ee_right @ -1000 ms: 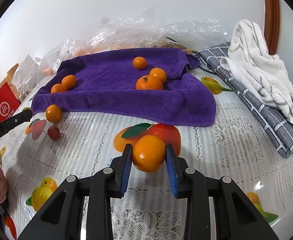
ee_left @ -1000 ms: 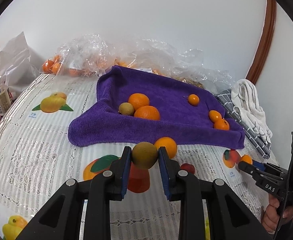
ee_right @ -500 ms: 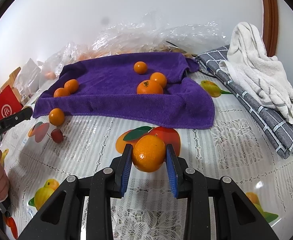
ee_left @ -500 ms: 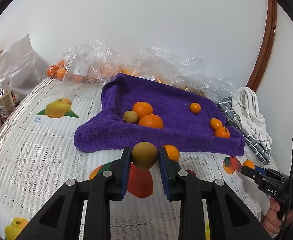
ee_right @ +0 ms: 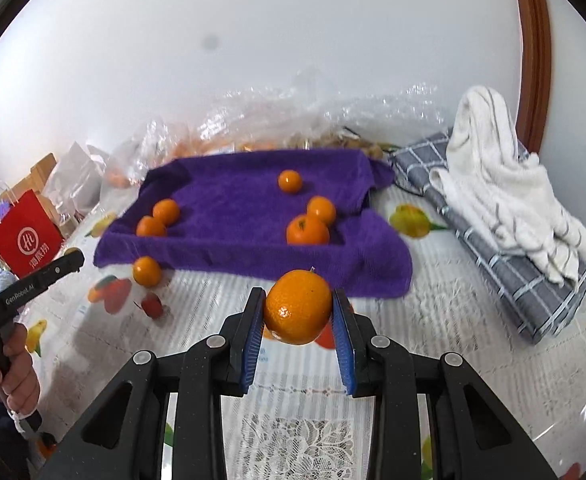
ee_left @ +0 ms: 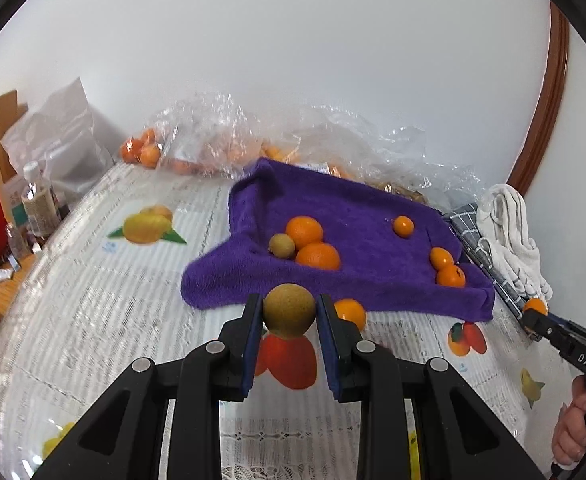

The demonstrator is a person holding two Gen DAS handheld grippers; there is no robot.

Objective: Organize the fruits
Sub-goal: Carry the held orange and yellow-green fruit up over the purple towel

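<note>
Bare tablecloth (ee_right: 221, 320) open ahead of both grippers up to the purple towel (ee_right: 233, 208). Loose orange (ee_right: 147, 271) and small red fruit (ee_right: 151, 305) lie near its front edge. Folded grey cloth (ee_right: 505, 264) blocks the right; plastic bags (ee_left: 213, 140) line the wall.

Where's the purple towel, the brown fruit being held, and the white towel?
purple towel (ee_left: 357, 216), left wrist view, bare middle of the cloth.
brown fruit (ee_left: 289, 310), left wrist view, its round front.
white towel (ee_right: 493, 160), right wrist view, middle of the pile.

Fruit inside the far crinkled plastic bags (ee_left: 221, 148) was blurred; a loose orange (ee_left: 349, 312) was half hidden behind the left tongs (ee_left: 289, 312).
</note>
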